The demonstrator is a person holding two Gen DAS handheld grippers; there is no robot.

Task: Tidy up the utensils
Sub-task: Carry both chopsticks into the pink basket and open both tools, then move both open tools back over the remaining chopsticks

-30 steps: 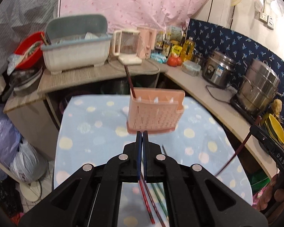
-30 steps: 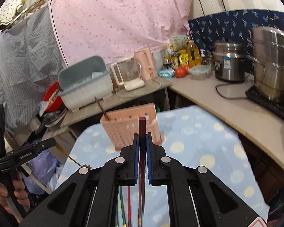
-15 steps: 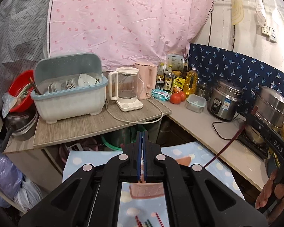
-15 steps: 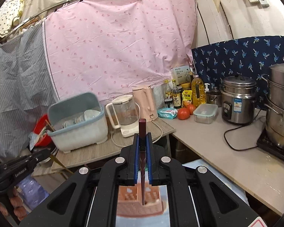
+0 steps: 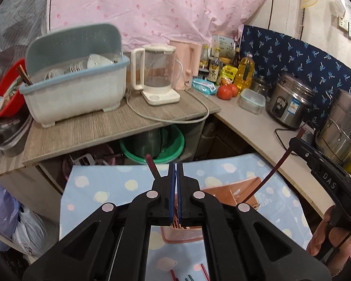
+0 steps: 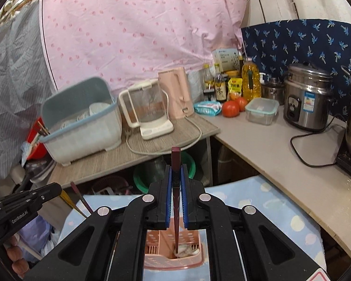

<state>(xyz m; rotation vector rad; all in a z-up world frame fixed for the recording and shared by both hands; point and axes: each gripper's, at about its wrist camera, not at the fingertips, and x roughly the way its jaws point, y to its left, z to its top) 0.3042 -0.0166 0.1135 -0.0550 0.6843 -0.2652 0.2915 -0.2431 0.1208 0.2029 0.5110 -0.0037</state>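
Note:
A pink slotted utensil holder [image 5: 224, 196] stands on the blue spotted tablecloth [image 5: 100, 185]; it also shows in the right wrist view [image 6: 173, 257]. My right gripper [image 6: 176, 175] is shut on a dark red chopstick [image 6: 176, 161], upright, with its lower tip inside the holder. From the left wrist view that chopstick [image 5: 276, 166] slants down into the holder. My left gripper [image 5: 176, 171] is shut above the holder; whether it holds anything does not show. Another dark red chopstick [image 5: 152, 165] sticks up from the holder beside it. Loose chopsticks [image 5: 204, 272] lie on the cloth below.
Behind the table a wooden shelf [image 5: 100, 126] carries a dish drainer [image 5: 74, 89], a glass kettle [image 5: 158, 75] and a pink jug [image 5: 189, 63]. The counter [image 5: 257, 126] on the right holds tomatoes, bottles, a rice cooker [image 5: 287, 98] and steel pots [image 5: 341, 124].
Both grippers rose and then tilted back down toward the holder. The right gripper brought the chopstick's tip into the holder.

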